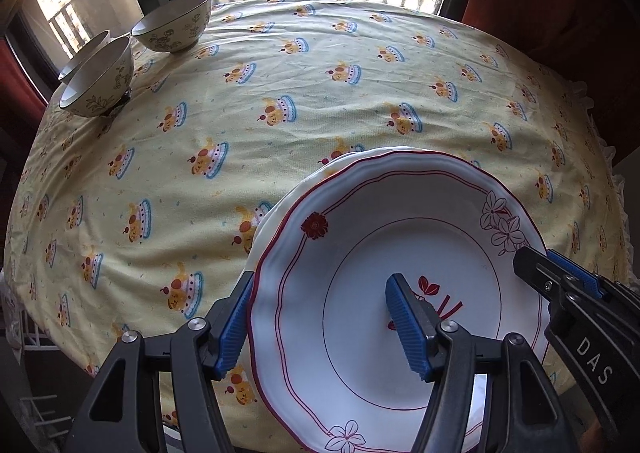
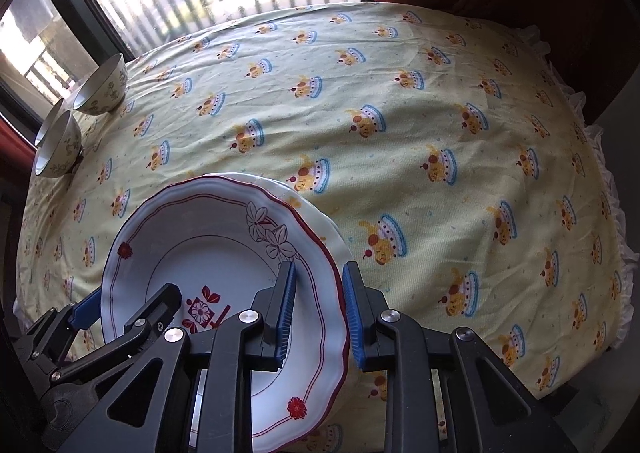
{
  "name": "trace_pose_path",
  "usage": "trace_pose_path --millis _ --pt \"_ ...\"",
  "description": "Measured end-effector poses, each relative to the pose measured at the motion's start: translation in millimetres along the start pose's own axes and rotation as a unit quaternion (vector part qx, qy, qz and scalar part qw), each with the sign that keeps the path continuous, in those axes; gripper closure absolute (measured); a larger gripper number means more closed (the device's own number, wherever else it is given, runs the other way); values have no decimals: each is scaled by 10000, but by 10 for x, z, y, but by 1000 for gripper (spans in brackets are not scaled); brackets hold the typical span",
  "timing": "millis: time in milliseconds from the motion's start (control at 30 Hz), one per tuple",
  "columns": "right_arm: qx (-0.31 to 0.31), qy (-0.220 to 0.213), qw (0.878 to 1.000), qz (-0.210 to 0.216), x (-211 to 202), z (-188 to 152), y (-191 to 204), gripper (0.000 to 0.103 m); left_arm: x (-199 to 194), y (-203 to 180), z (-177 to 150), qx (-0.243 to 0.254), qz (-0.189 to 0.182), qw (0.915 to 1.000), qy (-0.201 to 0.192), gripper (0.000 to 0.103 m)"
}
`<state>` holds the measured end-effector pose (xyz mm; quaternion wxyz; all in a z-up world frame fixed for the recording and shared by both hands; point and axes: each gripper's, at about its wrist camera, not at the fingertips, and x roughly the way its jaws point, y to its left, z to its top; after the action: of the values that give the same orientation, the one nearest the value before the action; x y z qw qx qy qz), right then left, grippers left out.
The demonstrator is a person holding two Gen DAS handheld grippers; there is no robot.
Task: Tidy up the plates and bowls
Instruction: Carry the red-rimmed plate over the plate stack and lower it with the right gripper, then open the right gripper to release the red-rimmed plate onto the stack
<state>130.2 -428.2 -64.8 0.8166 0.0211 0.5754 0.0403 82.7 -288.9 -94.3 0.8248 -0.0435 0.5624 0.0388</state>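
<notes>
The top plate (image 1: 400, 293) sits on another plate (image 1: 280, 221) at the near edge of the counter (image 1: 280, 113), which is covered in a yellow cloth. Three bowls (image 1: 176, 25) stand well apart at the far left corner.

The right gripper (image 2: 318, 313) is closed almost fully, its fingers (image 2: 286, 313) straddling the top plate's right rim and seemingly pinching it. The left gripper (image 1: 320, 325) stands about half open across the left rim, one finger outside and one over the well, gripping nothing.

The risk as I judge it: a one-sided pinch on a smooth rim may slip or tilt the plate when lifted, dragging the lower plate toward the edge.
</notes>
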Motion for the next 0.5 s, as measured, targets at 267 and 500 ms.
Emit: trace_pose_path --millis 267,500 --pt "-74 70 9998 -148 125 -4 57 76 31 -125 -2 299 262 9992 -13 36" --pt "-344 85 9985 -422 151 16 83 76 61 -191 4 410 366 9985 14 31"
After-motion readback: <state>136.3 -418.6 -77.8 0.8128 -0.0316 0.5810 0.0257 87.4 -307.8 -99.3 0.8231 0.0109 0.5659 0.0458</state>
